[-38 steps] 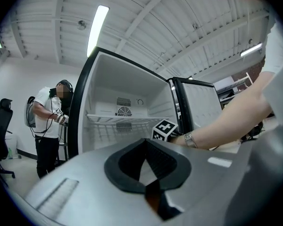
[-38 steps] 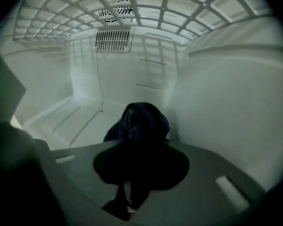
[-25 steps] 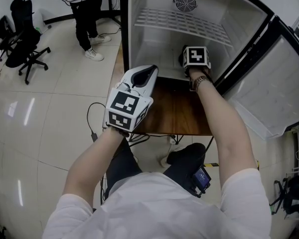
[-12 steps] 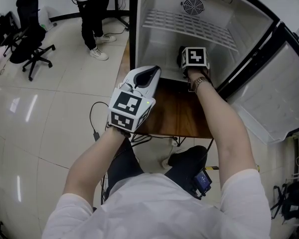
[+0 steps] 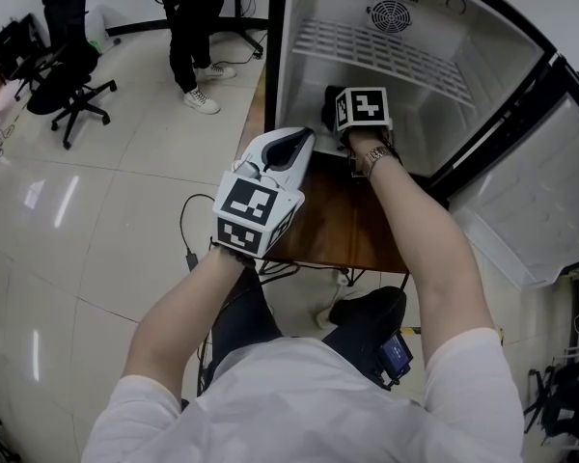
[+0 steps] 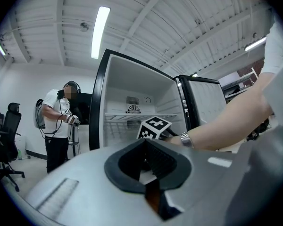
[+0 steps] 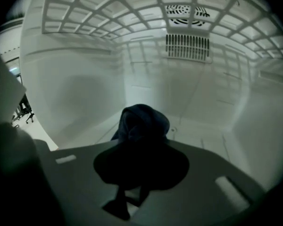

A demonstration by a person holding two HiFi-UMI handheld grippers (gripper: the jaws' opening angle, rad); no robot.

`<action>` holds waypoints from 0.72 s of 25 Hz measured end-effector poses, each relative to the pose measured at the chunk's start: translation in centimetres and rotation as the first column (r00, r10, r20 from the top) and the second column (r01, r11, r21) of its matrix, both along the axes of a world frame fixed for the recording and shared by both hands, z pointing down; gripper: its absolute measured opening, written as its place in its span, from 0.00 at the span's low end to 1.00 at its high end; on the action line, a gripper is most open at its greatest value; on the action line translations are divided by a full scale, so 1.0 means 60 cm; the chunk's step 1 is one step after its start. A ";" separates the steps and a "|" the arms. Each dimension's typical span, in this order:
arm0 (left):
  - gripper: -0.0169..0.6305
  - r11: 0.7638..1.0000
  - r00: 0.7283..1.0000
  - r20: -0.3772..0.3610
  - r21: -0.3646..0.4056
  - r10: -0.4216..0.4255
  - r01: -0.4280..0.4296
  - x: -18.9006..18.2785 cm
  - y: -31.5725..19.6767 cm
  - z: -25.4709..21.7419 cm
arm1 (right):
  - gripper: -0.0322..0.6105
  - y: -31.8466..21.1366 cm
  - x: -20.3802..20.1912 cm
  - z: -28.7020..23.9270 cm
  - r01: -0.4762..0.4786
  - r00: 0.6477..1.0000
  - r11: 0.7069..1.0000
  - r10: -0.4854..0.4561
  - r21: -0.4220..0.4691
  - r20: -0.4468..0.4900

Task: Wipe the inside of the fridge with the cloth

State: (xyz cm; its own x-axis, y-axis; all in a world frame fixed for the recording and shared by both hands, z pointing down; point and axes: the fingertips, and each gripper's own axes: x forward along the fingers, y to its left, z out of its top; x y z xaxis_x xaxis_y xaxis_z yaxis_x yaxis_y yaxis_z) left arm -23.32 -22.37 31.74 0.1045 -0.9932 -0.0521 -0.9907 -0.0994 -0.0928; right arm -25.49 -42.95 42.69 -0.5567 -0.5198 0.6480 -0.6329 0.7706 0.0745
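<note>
The white fridge (image 5: 314, 75) stands open on a wooden table. My right gripper (image 5: 336, 116) reaches inside, low and toward the left wall, below the wire shelf (image 5: 376, 51). It is shut on a dark blue cloth (image 7: 142, 121), which bunches out past the jaws against the fridge's pale floor (image 7: 198, 140); in the head view the cloth (image 5: 328, 106) shows as a dark lump left of the marker cube. My left gripper (image 5: 291, 146) hovers outside, in front of the fridge's left edge, shut and empty. The right fingertips are hidden by the cloth.
The fridge door (image 5: 536, 196) swings open at the right. A fan vent (image 7: 186, 13) sits high on the back wall. The wooden table (image 5: 328, 230) juts out below the fridge. A person (image 5: 198, 17) and office chairs (image 5: 63, 37) stand at the far left.
My right gripper has slid left across the fridge floor with the cloth. The left gripper has stayed in about the same place.
</note>
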 end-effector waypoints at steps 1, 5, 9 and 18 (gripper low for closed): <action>0.03 1.000 1.000 0.000 -0.001 -0.002 0.002 -0.002 0.001 0.000 | 0.15 0.006 -0.010 0.000 0.012 1.000 1.000 -0.012 -0.010 0.006; 0.03 1.000 1.000 -0.006 0.001 -0.017 0.017 -0.013 0.003 0.002 | 0.15 0.026 -0.045 0.001 0.049 0.999 0.998 -0.048 -0.030 0.024; 0.03 1.000 1.000 -0.012 -0.002 -0.026 0.026 -0.024 0.005 0.006 | 0.15 0.039 -0.071 0.000 0.073 0.997 0.997 -0.072 -0.029 0.041; 0.03 0.999 0.999 -0.021 -0.005 -0.048 0.048 -0.042 0.016 0.009 | 0.15 0.092 -0.139 -0.006 0.203 0.971 0.977 -0.192 -0.071 0.144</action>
State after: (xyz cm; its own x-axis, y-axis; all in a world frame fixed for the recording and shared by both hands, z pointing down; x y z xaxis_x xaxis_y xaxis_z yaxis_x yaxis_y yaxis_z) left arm -25.87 -21.43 32.30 0.0559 -0.9972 -0.0493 -0.9961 -0.0524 -0.0711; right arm -33.82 -37.43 42.36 -0.7284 -0.3372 0.5964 -0.4671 0.8812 -0.0724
